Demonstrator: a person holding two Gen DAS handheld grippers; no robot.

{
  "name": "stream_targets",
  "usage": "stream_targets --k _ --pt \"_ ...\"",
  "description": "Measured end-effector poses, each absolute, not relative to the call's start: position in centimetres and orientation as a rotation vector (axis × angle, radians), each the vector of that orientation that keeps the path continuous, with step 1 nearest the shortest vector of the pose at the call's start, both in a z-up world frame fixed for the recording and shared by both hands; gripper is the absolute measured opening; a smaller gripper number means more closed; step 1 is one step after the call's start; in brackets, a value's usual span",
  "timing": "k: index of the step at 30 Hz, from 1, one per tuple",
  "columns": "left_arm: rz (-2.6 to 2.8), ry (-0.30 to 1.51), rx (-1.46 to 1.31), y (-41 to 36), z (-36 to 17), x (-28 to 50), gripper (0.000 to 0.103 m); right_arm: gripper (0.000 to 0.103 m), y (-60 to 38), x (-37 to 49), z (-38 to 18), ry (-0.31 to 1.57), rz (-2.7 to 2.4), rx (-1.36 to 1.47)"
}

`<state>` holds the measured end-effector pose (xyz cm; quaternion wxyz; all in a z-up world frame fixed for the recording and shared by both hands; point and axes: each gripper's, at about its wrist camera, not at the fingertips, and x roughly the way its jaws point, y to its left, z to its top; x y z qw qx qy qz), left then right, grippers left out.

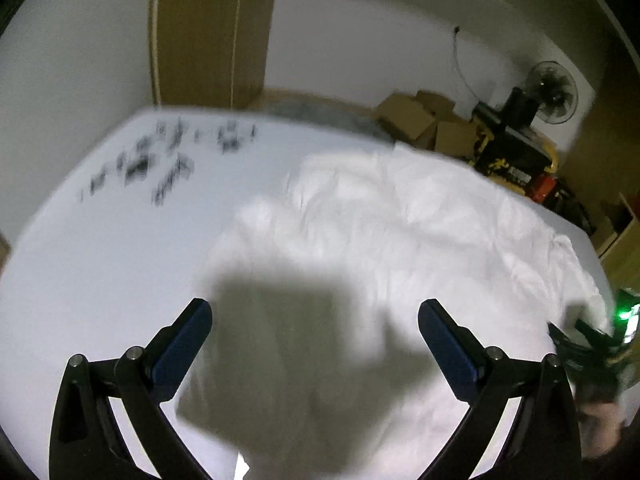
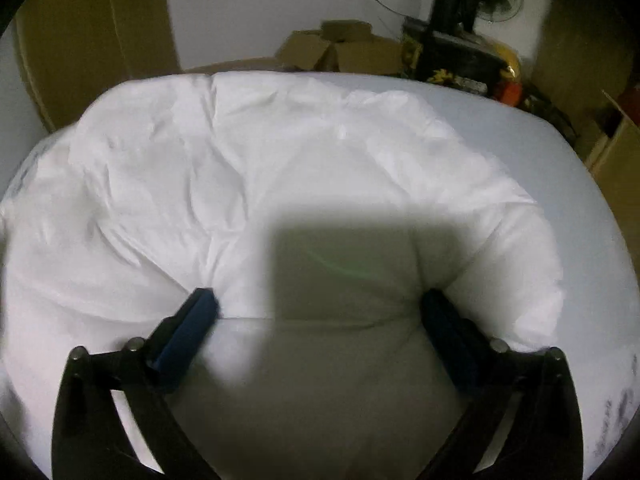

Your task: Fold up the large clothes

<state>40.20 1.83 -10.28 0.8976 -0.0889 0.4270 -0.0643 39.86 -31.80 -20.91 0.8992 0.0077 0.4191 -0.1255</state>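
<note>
A large white garment [image 1: 400, 220] lies crumpled on a white table [image 1: 100, 260]. In the left wrist view my left gripper [image 1: 316, 312] is open and empty, hovering over the garment's left edge, with its shadow on the cloth. In the right wrist view the garment [image 2: 260, 160] spreads wide across the table [image 2: 580, 184]. My right gripper [image 2: 320, 300] is open, its fingertips [image 2: 204, 300] down at the garment's near edge with cloth between the jaws. The right gripper also shows at the right edge of the left wrist view [image 1: 592, 340].
Blurred black print [image 1: 160, 160] marks the table's far left. Cardboard boxes [image 1: 424, 120], a standing fan [image 1: 552, 92] and yellow-black items [image 1: 512, 160] stand beyond the table. A wooden door [image 1: 212, 32] is behind.
</note>
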Motion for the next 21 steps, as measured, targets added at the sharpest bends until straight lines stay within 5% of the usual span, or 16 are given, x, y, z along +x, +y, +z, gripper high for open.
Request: stream_targets --k 3,5,9,12,19,21 --pt "-0.156 0.963 -0.256 3.1 -11.2 37.1 0.103 0.102 -31.3 40.9 -20.5 0.952 -0.304 0.013" --pt "-0.172 0.982 -0.300 4.2 -11.6 34.3 0.103 0.060 -31.3 41.5 -17.3 0.955 -0.270 0.128" --pt "-0.194 0.981 -0.405 6.3 -11.9 29.4 0.103 0.054 -27.7 45.5 -12.0 0.842 -0.189 0.155" --pt "-0.213 0.965 -0.466 7.9 -11.8 25.6 0.103 0.045 -25.6 51.2 -13.6 0.918 -0.157 0.221" --pt "-0.142 0.916 -0.531 12.2 -12.1 20.5 0.103 0.044 -21.5 54.2 -20.0 1.096 -0.197 0.075" --pt "-0.147 0.912 -0.529 12.7 -12.4 20.2 0.103 0.029 -20.8 51.4 -17.3 1.062 -0.135 0.086"
